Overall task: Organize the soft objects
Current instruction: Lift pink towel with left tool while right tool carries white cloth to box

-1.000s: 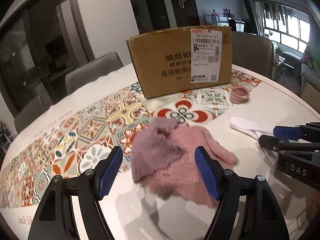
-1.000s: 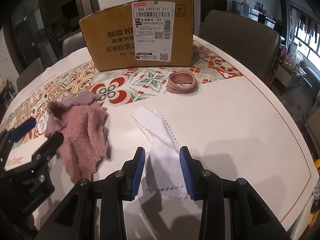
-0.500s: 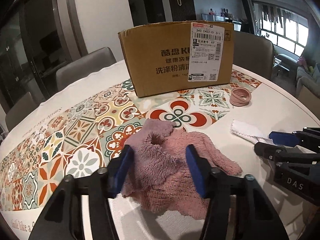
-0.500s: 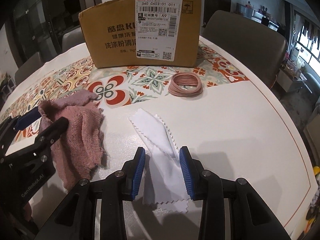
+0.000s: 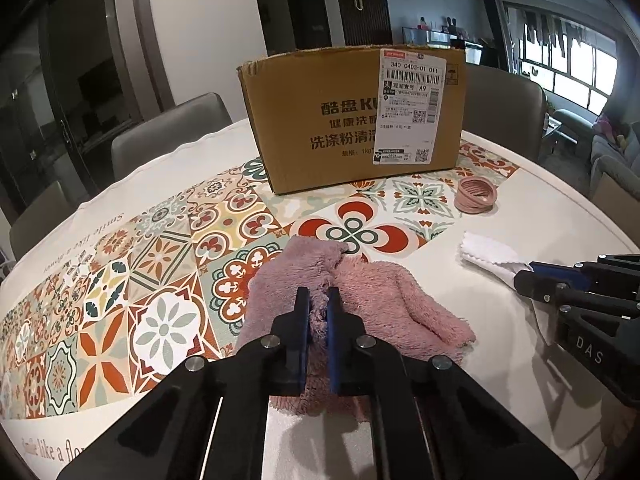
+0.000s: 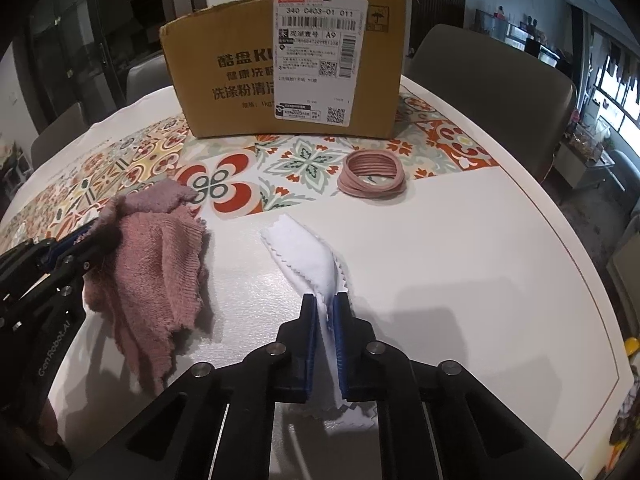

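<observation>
Lifting both cloths cleanly calls for straight, slow rises, so neither fabric slips from its pinch. The left gripper (image 5: 318, 300) has its jaws closed on a bunched ridge of the pink fluffy cloth (image 5: 372, 304), near that cloth's near-left part; the right gripper (image 6: 325, 308) has its jaws clamped on the near end of the white zigzag-edged cloth (image 6: 308, 256). The white cloth's long axis runs from the right gripper away and leftward, its far tip aimed toward the cardboard box (image 6: 288, 64). The pink cloth lies crumpled on the table (image 6: 460, 260); its axis is hard to judge, perhaps spreading rightward. Farther off, a stack of pink hair bands (image 6: 372, 174) lies just before the box, probably the destination.
</observation>
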### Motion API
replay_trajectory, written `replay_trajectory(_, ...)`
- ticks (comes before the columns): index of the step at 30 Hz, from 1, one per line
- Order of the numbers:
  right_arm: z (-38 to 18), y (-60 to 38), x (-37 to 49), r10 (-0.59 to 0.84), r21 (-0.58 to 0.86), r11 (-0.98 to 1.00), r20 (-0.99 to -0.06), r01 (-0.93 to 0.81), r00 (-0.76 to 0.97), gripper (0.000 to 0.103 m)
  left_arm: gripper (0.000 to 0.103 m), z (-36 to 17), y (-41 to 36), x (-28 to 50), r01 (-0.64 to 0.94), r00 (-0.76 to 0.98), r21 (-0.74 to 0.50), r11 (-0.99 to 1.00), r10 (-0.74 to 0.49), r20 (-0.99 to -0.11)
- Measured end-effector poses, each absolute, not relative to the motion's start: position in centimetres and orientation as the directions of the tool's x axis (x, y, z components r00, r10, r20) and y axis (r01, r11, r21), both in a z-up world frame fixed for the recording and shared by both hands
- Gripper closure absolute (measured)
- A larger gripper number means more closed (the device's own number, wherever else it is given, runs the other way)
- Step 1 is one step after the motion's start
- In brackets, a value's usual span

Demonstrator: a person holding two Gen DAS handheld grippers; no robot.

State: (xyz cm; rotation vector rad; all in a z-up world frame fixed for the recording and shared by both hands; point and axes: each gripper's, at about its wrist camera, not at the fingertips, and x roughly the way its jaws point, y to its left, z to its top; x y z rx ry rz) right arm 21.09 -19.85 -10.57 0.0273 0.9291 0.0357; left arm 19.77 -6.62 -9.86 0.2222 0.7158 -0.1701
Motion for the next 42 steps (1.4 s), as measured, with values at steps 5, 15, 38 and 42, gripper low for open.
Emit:
replay_trajectory(5,-9.4,-19.7,20.6,0.048,0.043,0.999,-0.781,-0.024,0.623,0.093,0.095,-8.8,-6.5,19.2,0.224,0.758,0.134,0.965,-0.086,-0.647)
replay_trajectory(15,-7.2,-19.7,19.4,0.085,0.082,0.996,-0.745,-0.036,0.662,0.093,0.095,-6.1,-6.4,17.7,0.225,0.788,0.118,0.967,-0.110,-0.605)
replay_trajectory(38,-1.3,-20.0,18.1,0.140,0.147,0.987,-0.631,-0.060,0.763,0.093,0.096,1.0,-6.9,16.3,0.261,0.851,0.056,0.964,-0.202,-0.486)
replay_trajectory(42,-0.4,-20.2,18.0,0.146,0.150,0.986,-0.610,-0.068,0.779,0.093,0.096,2.2,-7.1,16.4,0.265,0.862,0.057,0.963,-0.210,-0.462)
